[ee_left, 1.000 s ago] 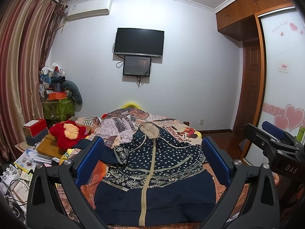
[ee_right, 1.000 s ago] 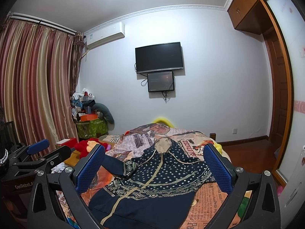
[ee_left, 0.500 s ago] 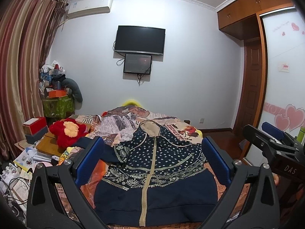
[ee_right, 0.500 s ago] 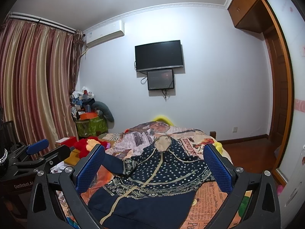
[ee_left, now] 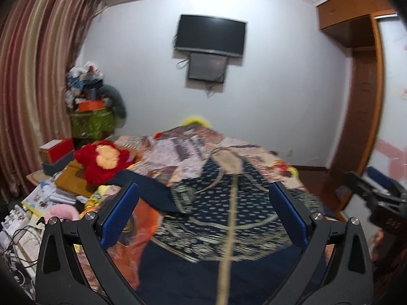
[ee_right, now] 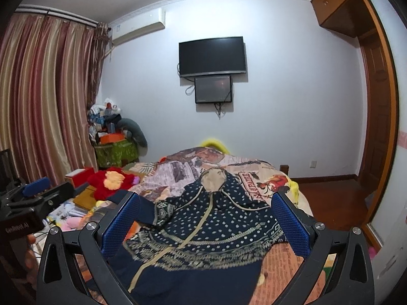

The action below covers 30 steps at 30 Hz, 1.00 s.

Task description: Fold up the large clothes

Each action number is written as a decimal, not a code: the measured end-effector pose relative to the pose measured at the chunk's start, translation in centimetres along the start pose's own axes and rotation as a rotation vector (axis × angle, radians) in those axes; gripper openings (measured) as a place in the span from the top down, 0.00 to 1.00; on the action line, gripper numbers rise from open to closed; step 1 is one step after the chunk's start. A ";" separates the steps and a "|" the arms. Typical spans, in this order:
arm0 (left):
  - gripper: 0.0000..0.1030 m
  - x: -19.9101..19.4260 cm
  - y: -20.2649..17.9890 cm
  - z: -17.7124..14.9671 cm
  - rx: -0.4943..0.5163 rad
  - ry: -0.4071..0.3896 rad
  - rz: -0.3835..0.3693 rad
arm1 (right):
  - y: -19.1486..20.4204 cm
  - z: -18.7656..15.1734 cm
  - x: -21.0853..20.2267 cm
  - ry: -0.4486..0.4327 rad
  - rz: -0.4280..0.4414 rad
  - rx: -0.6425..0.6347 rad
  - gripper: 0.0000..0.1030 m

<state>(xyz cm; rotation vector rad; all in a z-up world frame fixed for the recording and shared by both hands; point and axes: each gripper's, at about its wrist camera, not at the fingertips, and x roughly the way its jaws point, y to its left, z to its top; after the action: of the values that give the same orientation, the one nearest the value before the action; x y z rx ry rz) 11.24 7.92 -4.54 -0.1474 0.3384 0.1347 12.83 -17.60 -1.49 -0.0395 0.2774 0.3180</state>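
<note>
Looking along the left claw [ee_left: 203,218], its blue pads stand wide apart with nothing between them, framing the navy patterned jacket [ee_left: 229,216] that lies face up on the bed [ee_left: 178,147]. The garment is spread flat with its tan zip running toward the camera and its hood at the far end, a layout that suits folding: the hem sits nearest, within easy reach. One dark sleeve [ee_left: 142,185] stretches out toward the red plush toy [ee_left: 101,162] and the cluttered bedside; it probably has to be brought in across the body first. This view is blurred, so finer detail of the cloth cannot be read. The other tool shows at the right edge.

From the right wrist, the right claw [ee_right: 206,226] is likewise spread open and empty, held above the jacket's near half [ee_right: 203,228]. Here the zip runs diagonally, so this claw looks at the garment from its right side, by my reading placed to take the right edge while the left claw [ee_right: 33,193], visible at the frame's left, covers the other. No fold has been made yet.
</note>
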 end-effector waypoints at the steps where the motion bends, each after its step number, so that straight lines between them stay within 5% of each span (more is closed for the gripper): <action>1: 0.00 1.2 0.8 0.1 -0.003 0.014 0.020 | 0.0 0.1 0.9 0.009 0.002 -0.007 0.00; 9: 0.00 13.1 10.6 -0.5 -0.146 0.234 0.155 | -0.3 0.9 12.5 0.115 -0.016 -0.069 0.00; 15: 0.00 21.5 17.3 -2.3 -0.214 0.399 0.284 | -0.6 0.4 21.8 0.274 -0.023 -0.125 0.00; 23: 0.00 31.0 22.4 -4.2 -0.368 0.598 0.229 | -2.0 -1.0 31.3 0.431 0.030 -0.091 0.00; 30: 0.08 36.0 25.2 -5.2 -0.579 0.665 0.158 | -2.8 -2.7 37.6 0.508 0.049 -0.093 0.02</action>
<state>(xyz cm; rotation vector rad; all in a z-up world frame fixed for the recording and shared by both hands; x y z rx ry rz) 39.31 35.63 -24.67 -0.7477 0.9719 0.3400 47.26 -9.04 -14.46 -0.2069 0.7677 0.3668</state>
